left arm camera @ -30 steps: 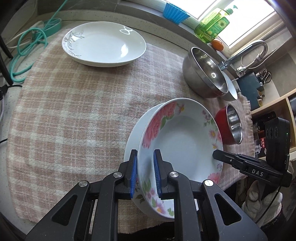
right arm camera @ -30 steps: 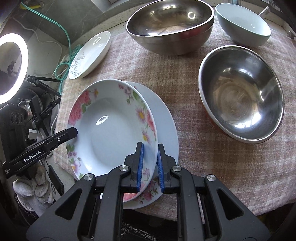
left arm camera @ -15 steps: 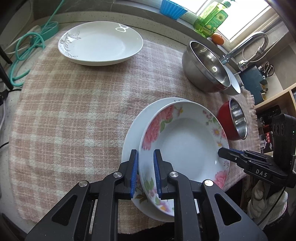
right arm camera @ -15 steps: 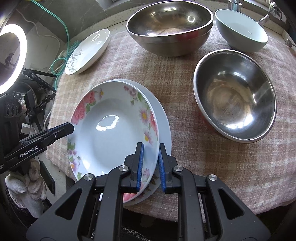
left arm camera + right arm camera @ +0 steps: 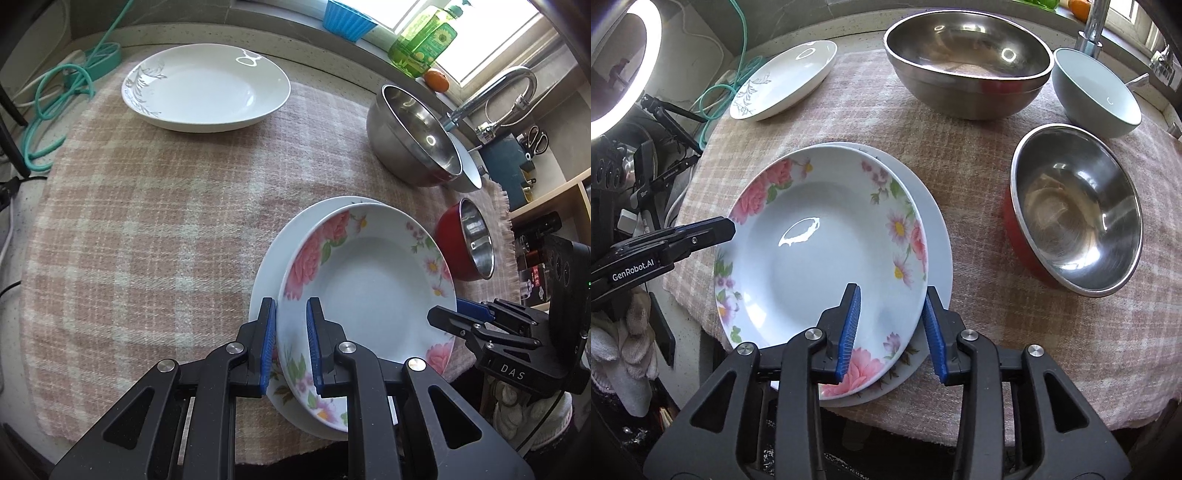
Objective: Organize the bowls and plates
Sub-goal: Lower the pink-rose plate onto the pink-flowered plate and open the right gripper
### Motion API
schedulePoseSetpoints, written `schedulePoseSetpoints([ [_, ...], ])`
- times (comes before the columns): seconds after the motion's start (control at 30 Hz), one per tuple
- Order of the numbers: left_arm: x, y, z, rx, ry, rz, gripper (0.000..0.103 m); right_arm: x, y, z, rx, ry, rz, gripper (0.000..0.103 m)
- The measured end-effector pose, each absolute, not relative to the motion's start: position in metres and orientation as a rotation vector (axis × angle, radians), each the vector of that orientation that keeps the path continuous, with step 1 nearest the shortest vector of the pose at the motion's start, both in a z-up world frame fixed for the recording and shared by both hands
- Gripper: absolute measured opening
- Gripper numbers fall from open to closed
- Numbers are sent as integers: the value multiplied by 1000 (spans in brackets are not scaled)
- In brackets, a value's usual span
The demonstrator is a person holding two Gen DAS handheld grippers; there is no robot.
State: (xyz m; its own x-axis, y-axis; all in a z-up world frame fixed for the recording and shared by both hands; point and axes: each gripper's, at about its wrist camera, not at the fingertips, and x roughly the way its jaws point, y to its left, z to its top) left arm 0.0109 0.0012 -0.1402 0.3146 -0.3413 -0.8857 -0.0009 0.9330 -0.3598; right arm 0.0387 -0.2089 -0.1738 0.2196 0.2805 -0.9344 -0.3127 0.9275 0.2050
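Observation:
A floral plate (image 5: 369,280) (image 5: 820,251) rests, slightly offset, on a plain-centred plate (image 5: 273,251) (image 5: 938,236) at the near edge of the checked cloth. My left gripper (image 5: 290,306) is shut on the floral plate's near rim; it enters the right wrist view from the left, left gripper (image 5: 716,229). My right gripper (image 5: 892,291) straddles the opposite rim; its jaws are opening and the blue pads stand clear of the plate. In the left wrist view, the right gripper (image 5: 461,317) is at the plate's right edge.
A white leaf-pattern plate (image 5: 207,92) (image 5: 783,85) lies far left. A large steel bowl (image 5: 967,59), a grey-green bowl (image 5: 1093,92) and a red steel-lined bowl (image 5: 1078,206) stand right. A green cable (image 5: 44,110) lies left of the checked cloth (image 5: 147,221); a ring light (image 5: 624,62) stands beyond it.
The floral plate has tilted down and settled onto the plate beneath. My right gripper's jaws have opened off its rim. The left gripper still holds it.

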Motion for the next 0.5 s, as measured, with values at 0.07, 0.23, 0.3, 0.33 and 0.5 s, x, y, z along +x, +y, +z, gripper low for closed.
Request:
schedulePoseSetpoints([
  [0.07,10,3,-138,-321,1231,-232,15,39,-210,-172,-28,1278,409,37],
  [0.23,11,4,-136,-323,1222,-233,15,40,-210,-163,-39,1247,400,37],
  [0.3,11,4,-135,-327,1220,-235,15,40,-209,-159,-46,1234,394,43],
  [0.33,11,4,-135,-328,1218,-236,15,40,-209,-157,-48,1226,390,48],
  [0.5,12,9,-130,-337,1204,-232,15,43,-211,-148,-12,1194,393,66],
])
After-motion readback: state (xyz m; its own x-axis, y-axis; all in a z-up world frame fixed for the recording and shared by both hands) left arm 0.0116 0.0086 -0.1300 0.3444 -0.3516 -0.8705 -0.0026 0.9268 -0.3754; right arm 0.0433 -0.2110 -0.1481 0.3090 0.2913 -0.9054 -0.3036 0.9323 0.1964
